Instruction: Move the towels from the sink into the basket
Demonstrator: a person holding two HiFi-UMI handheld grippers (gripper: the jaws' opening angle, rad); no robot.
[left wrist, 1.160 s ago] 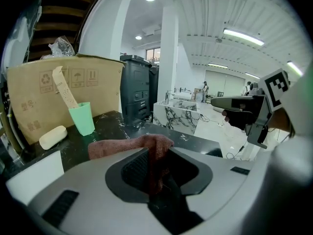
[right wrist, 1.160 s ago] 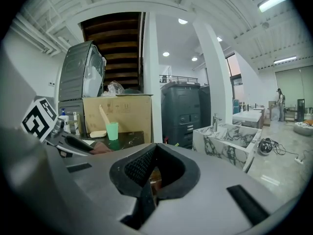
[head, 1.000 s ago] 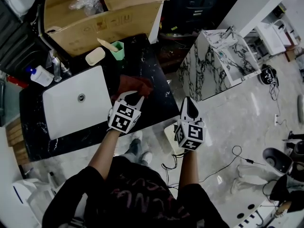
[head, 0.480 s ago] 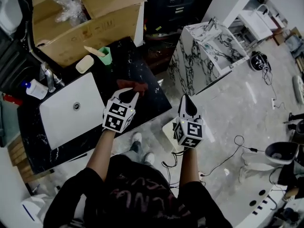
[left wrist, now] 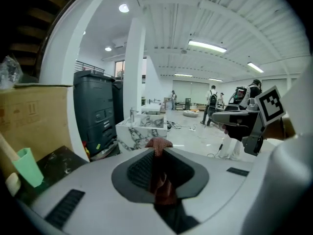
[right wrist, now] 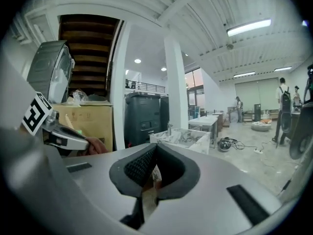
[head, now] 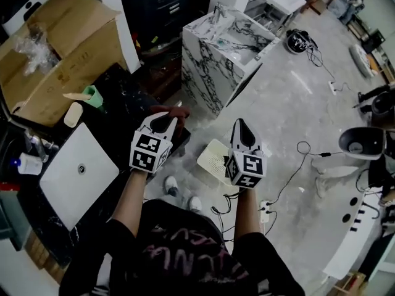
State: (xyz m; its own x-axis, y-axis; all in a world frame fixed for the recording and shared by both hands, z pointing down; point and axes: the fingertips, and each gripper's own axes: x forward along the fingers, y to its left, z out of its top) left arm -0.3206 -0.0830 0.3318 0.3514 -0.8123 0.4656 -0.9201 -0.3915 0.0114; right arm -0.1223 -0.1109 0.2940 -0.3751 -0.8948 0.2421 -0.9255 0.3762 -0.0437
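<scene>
Where the counter [head: 123, 103] edge gives way to open floor [head: 290, 103], the left gripper [head: 163, 121], jaws just tightened, pinches the red towel [left wrist: 157, 143] near the basket [head: 213, 159]; the right gripper's [head: 241, 127] jaws meet.

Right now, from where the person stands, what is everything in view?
towel: one, reddish brown, in the left gripper past the counter's edge
basket: one, white, on the floor near the right gripper
sink: one, white, set in the counter
counter: one, black with pale veins, at the left
cup: one, green, on the counter by the box
cardboard box: one, brown, behind the counter
marble stand: one, white with black veins, on the floor ahead
left gripper: one, white, jaws have just been closing, clamped on the towel
right gripper: one, white, jaws together
</scene>
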